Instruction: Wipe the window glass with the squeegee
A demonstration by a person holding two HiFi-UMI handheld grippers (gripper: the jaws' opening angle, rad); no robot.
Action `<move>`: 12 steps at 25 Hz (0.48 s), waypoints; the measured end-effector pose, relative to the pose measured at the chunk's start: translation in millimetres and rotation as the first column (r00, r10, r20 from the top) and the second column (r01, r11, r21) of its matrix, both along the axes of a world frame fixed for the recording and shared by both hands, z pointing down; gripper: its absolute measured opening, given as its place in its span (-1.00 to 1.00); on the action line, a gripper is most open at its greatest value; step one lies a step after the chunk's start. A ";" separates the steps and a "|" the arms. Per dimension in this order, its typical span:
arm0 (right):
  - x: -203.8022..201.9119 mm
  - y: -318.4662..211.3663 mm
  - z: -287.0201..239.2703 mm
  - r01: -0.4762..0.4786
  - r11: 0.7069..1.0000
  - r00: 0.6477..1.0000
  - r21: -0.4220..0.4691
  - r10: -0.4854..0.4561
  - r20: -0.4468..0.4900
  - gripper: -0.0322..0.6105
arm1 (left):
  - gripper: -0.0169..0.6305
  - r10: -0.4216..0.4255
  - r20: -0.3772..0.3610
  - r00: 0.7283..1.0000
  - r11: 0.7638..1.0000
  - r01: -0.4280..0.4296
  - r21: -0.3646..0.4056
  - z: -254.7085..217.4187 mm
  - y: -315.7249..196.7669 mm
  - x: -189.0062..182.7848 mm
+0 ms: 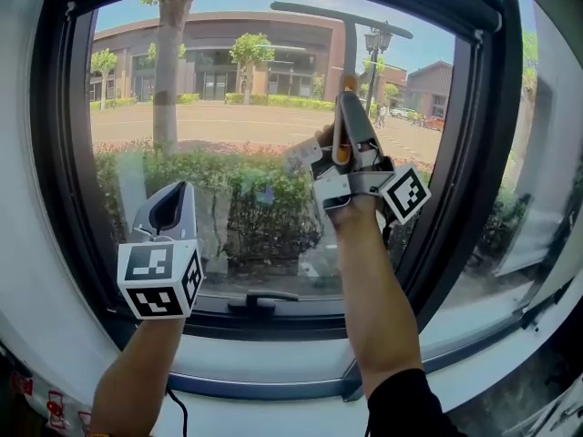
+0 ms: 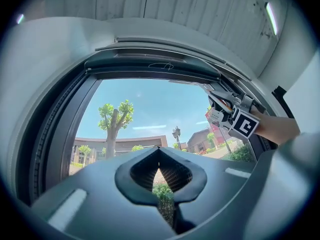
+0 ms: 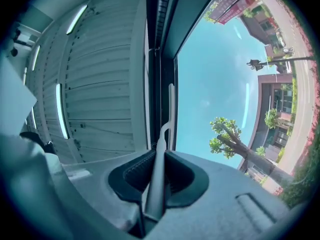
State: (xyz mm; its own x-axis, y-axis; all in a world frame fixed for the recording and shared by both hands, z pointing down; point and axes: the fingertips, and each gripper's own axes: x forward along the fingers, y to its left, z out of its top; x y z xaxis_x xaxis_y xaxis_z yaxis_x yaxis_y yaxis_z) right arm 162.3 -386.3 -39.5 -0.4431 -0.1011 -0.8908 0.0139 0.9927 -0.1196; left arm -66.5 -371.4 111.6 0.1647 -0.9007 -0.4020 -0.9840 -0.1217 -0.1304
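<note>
Risk: the squeegee [image 1: 339, 15], blade high on the window glass [image 1: 228, 144] near the frame's top right corner, could twist under uneven pressure and streak. The right gripper [image 1: 349, 98] pinches its thin handle; the left gripper [image 1: 173, 198], jaws together and empty, hangs near the lower left corner.

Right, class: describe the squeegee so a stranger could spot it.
Start at the big dark window frame. Toward its upper right, the right gripper clamps a thin handle rising to a dark crossbar: the squeegee. The left gripper, lower down, holds nothing.
</note>
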 end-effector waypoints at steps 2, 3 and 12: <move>7.0 -7.3 -19.7 0.004 1.000 1.000 -0.011 -0.004 -0.004 -0.77 | -0.94 -0.005 0.005 1.000 1.000 0.005 0.002 -18.8 -1.3 12.6; 8.1 -10.1 -21.9 0.006 1.000 1.000 -0.020 -0.006 -0.004 -0.77 | -0.94 -0.008 0.007 1.000 1.000 0.008 0.002 -20.9 -0.7 15.7; 13.6 -15.4 0.0 0.015 1.000 1.000 -0.028 -0.015 -0.011 -0.77 | -0.94 -0.042 -0.002 0.999 0.999 0.042 -0.019 2.2 6.4 19.9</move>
State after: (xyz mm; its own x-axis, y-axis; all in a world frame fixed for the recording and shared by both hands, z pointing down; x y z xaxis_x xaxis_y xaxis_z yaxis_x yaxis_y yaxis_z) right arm 175.9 -401.7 -39.5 -0.4544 -0.1190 -0.8828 0.0272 0.9887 -0.1472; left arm -46.6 -364.9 113.8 0.1255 -0.9143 -0.3852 -0.9886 -0.0828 -0.1257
